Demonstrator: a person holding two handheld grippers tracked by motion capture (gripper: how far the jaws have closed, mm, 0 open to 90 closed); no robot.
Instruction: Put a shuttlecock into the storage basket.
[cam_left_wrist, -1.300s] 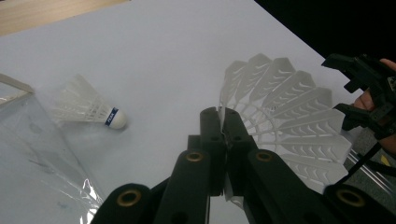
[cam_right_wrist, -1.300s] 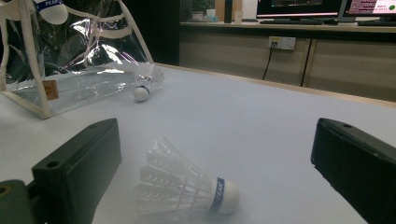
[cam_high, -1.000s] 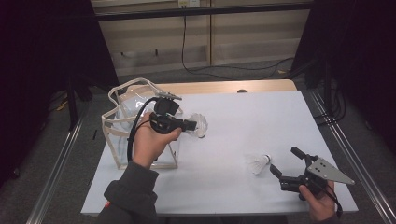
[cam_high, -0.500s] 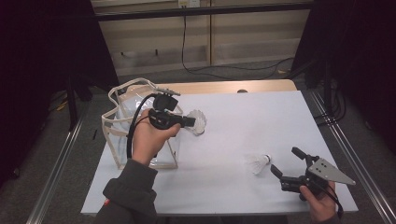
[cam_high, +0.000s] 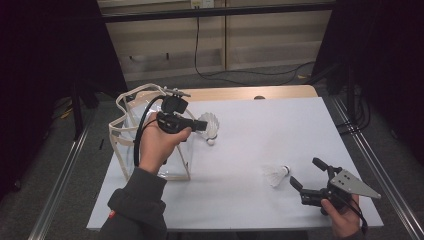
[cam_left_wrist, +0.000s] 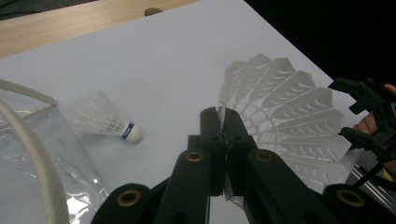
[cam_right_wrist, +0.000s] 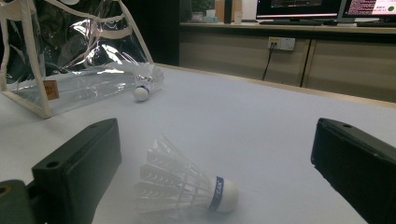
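Note:
My left gripper (cam_high: 199, 125) hangs above the table beside a clear bag (cam_high: 131, 140) with cream trim, shut on the edge of a white plastic shuttlecock (cam_high: 208, 121). In the left gripper view its jaws (cam_left_wrist: 220, 116) pinch the skirt of that shuttlecock (cam_left_wrist: 285, 116). A feather shuttlecock (cam_left_wrist: 109, 123) lies on the table below, next to the bag (cam_left_wrist: 28, 154); its cork (cam_high: 211, 141) peeks out. My right gripper (cam_high: 305, 171) rests open near the front right edge. Another feather shuttlecock (cam_right_wrist: 187, 189) lies between its wide jaws (cam_right_wrist: 217, 156), untouched, cork to the right.
The white table (cam_high: 260, 125) has a wooden strip (cam_high: 240, 93) along its far edge. Metal rails run along both sides on the floor. The bag (cam_right_wrist: 70, 56) stands upright at the table's left, mouth upward. The other hand's gripper (cam_left_wrist: 369, 112) shows far off.
My left gripper with its shuttlecock has shifted slightly up the picture, toward the bag's top. The right gripper and the shuttlecock before it have stayed put.

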